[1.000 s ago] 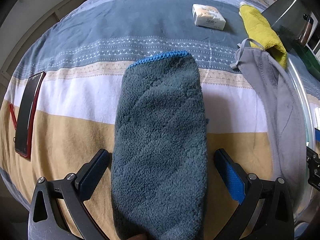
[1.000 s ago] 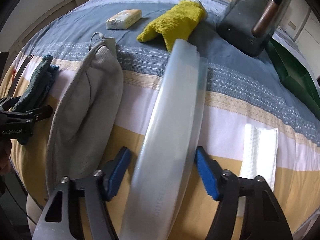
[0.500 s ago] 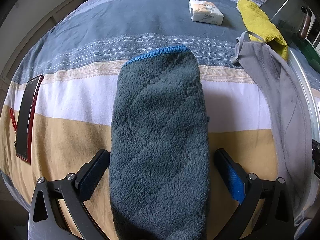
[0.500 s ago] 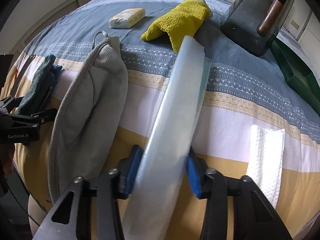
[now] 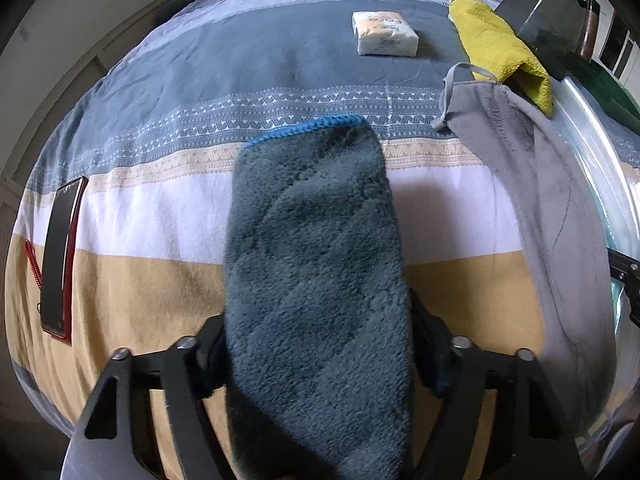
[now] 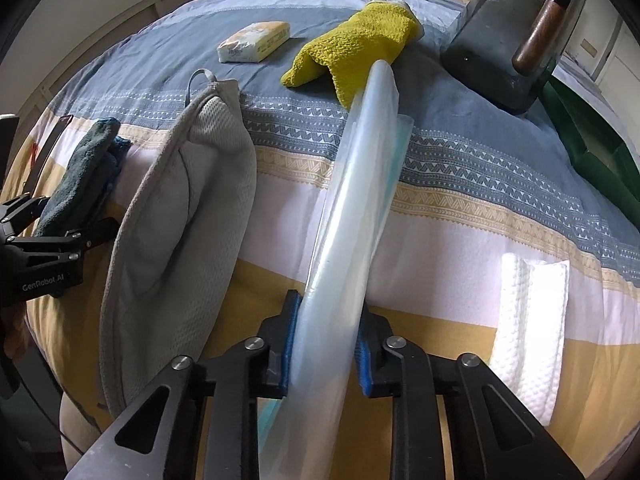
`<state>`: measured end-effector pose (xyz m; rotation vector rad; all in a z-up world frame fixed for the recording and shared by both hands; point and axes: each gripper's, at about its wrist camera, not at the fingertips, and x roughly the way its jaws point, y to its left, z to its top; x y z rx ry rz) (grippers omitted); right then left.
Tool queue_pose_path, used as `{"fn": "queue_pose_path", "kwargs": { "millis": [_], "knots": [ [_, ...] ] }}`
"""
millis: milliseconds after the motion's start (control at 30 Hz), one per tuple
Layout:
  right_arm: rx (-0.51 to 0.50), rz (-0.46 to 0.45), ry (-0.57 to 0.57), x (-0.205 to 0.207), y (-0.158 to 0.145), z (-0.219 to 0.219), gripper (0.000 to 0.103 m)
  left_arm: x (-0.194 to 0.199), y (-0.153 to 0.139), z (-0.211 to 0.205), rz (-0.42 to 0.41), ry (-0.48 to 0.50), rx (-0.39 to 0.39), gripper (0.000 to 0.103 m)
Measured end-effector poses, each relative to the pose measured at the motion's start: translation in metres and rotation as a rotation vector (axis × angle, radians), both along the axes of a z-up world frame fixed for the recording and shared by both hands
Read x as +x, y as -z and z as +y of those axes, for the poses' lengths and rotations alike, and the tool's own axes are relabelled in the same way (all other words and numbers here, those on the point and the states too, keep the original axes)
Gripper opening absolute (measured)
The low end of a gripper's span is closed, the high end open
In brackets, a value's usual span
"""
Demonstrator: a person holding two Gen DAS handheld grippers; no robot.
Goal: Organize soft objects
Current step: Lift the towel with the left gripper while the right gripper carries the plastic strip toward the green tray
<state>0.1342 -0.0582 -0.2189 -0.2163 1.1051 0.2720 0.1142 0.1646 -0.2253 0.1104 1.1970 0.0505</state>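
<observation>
The left gripper (image 5: 318, 344) has just been closing, and its jaws now press into both sides of a folded dark teal towel (image 5: 316, 260), which lies along the gripper's line on the striped bedspread (image 5: 160, 216) with its blue-stitched edge at the far end. The right gripper (image 6: 326, 340) has also just been closing; its blue pads (image 6: 289, 340) clamp the near end of a clear plastic bag (image 6: 352, 216) that stretches away from it across the bed. Between the two grippers lies a grey fabric pouch (image 6: 180, 224) with a small loop at its far end, just beside the bag on one side and near the teal towel on the other. Past the far end of the bag sits a yellow towel (image 6: 352, 46), folded, and left of that a small pack of tissues (image 6: 254, 42). A white paper towel (image 6: 532, 320) lies to the right of the right gripper. A phone in a red case (image 5: 60, 256) rests near the bed's left edge, well apart from the towels. A dark container with a wooden handle (image 6: 516, 32) stands at the far right.
</observation>
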Motion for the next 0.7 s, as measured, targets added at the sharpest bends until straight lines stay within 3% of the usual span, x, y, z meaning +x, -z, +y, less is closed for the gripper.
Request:
{"fn": "queue_pose_path", "kwargs": {
  "millis": [67,167,467,700],
  "knots": [
    [-0.004,-0.006,0.001,-0.001,-0.001,0.001,0.019,-0.002,-0.003,0.005,-0.006,-0.004,0.002,0.041],
    [-0.008,-0.014,0.001,-0.003,-0.002,0.004,0.016,-0.003,-0.006,0.010,-0.008,-0.014,0.012,0.028],
    [-0.018,-0.049,0.007,-0.012,-0.012,0.001,0.010,-0.008,-0.012,0.011,-0.025,-0.017,0.030,0.023],
    [-0.005,-0.075,0.007,-0.016,-0.025,-0.003,0.010,-0.016,-0.026,0.018,-0.059,-0.033,-0.003,0.023]
  ]
}}
